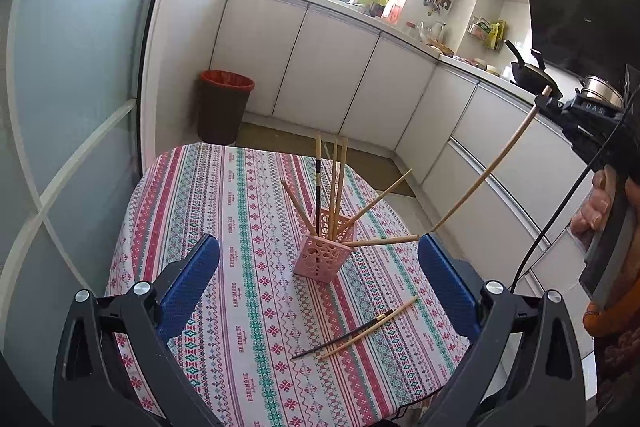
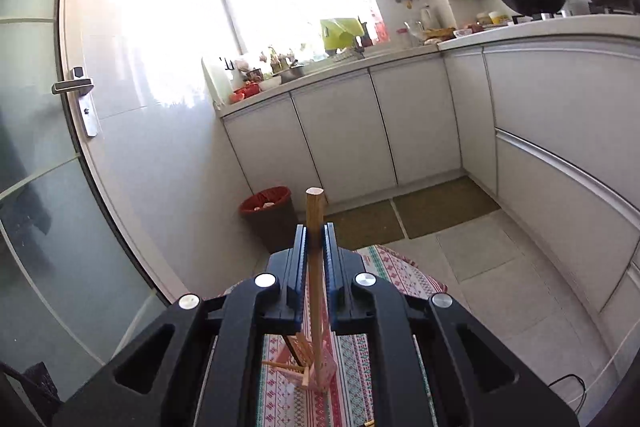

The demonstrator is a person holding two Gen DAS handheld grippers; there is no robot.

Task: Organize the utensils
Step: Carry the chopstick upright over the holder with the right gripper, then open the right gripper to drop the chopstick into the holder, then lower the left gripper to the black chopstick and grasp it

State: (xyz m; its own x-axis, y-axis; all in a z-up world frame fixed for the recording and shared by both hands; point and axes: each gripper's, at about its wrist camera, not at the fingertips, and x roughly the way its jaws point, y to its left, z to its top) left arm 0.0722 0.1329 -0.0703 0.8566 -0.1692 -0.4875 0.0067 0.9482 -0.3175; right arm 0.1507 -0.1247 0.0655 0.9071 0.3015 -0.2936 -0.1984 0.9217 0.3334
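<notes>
A pink perforated holder [image 1: 322, 255] stands on the patterned tablecloth [image 1: 224, 227] with several chopsticks [image 1: 335, 183] leaning in it. A dark chopstick [image 1: 342, 337] and a wooden chopstick [image 1: 370, 327] lie loose on the cloth nearer me. My left gripper [image 1: 318, 251] is open, its blue pads wide apart on either side of the holder and nearer the camera. My right gripper [image 2: 315, 239] is shut on a wooden chopstick [image 2: 314, 211], held upright above the holder [image 2: 316, 375]; in the left wrist view it shows as a long curved stick [image 1: 488, 171] at the right.
White kitchen cabinets [image 1: 328, 59] run along the back and right. A dark bin with a red liner [image 1: 224, 107] stands on the floor beyond the table. A wok [image 1: 532, 73] and pots sit on the stove at right. A glass door [image 1: 60, 87] is at left.
</notes>
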